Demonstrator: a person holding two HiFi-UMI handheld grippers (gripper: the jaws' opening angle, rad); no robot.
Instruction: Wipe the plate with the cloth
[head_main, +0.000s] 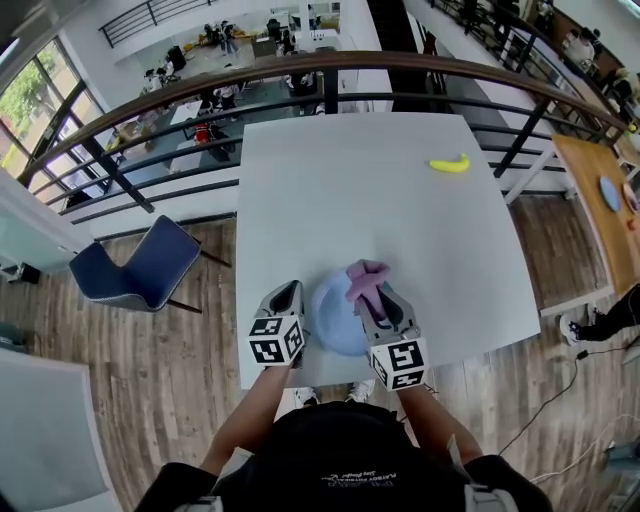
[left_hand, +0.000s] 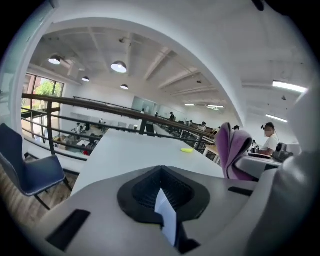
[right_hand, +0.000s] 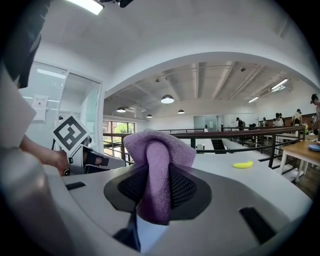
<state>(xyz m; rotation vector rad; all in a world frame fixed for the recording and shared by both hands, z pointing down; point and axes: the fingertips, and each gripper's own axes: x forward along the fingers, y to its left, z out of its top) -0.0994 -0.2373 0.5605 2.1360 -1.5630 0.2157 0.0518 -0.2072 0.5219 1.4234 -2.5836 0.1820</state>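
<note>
- The left gripper (head_main: 287, 292) is at the near edge of the table, its jaws pressed together with nothing gripped between them. Its marker cube faces the head camera.
- Just to its right, the right gripper (head_main: 374, 300) has its jaws clamped on a purple cloth (head_main: 365, 279). The cloth is pinched in a fold and bulges out above the fingers.
- A pale blue plate (head_main: 330, 322) lies between the two grippers on the white table (head_main: 350, 190), close to the front edge. Seen from the head view, the cloth hangs over the plate's far right rim. No view shows whether cloth and plate touch.
- A yellow banana (head_main: 450, 164) lies well apart from them, towards the table's far right corner.
- A blue chair (head_main: 140, 265) stands on the wooden floor to the table's left.
- A dark curved railing (head_main: 330, 68) runs behind the table's far edge, with a lower hall beyond it.
</note>
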